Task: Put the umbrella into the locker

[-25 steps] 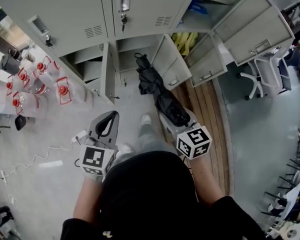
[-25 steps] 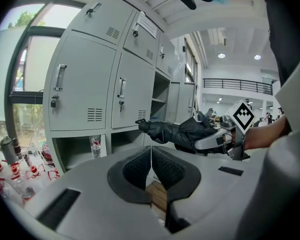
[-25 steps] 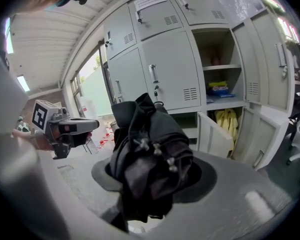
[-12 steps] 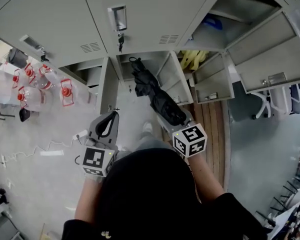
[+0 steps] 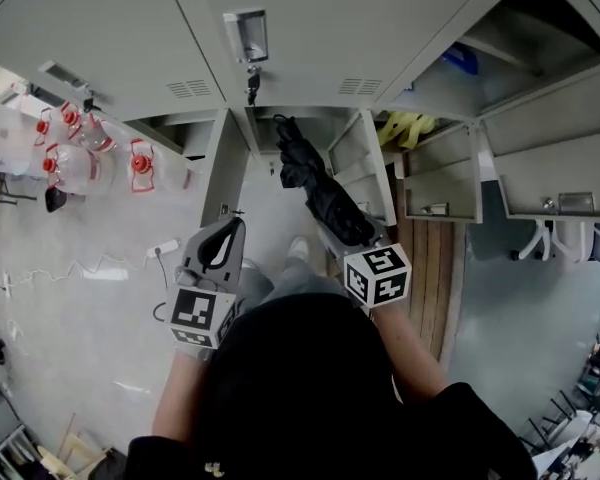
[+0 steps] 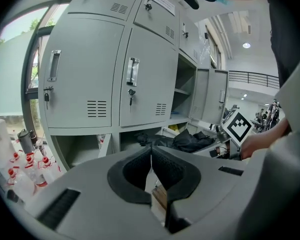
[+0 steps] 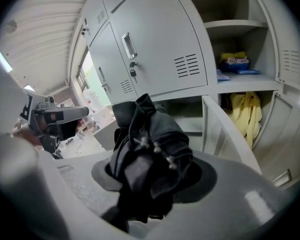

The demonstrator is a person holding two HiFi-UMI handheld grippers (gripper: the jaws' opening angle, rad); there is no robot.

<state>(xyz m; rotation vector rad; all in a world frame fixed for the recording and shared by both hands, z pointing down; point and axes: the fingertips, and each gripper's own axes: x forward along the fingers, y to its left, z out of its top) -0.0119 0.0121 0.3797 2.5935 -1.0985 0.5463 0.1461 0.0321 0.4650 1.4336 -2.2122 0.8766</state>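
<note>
A folded black umbrella (image 5: 318,190) sticks forward out of my right gripper (image 5: 346,232), whose jaws are shut on its near end. Its far end reaches the mouth of the open lower locker compartment (image 5: 302,120), between two swung-out grey doors. In the right gripper view the umbrella (image 7: 150,151) fills the space between the jaws, with the locker opening (image 7: 187,115) behind it. My left gripper (image 5: 224,232) hovers to the left of the umbrella, apart from it. Its pads meet with nothing between them (image 6: 151,156). The left gripper view shows the umbrella (image 6: 190,140) off to the right.
Open locker doors (image 5: 435,183) jut out on the right; a yellow cloth (image 5: 405,128) hangs in the neighbouring compartment. Water bottles with red caps (image 5: 70,158) stand at the left. A white cable (image 5: 80,268) lies on the floor. A wooden floor strip (image 5: 425,268) runs at the right.
Both grippers have come closer to the lockers. The umbrella's far end has moved up to the mouth of the lower compartment. The left gripper stays shut and empty.
</note>
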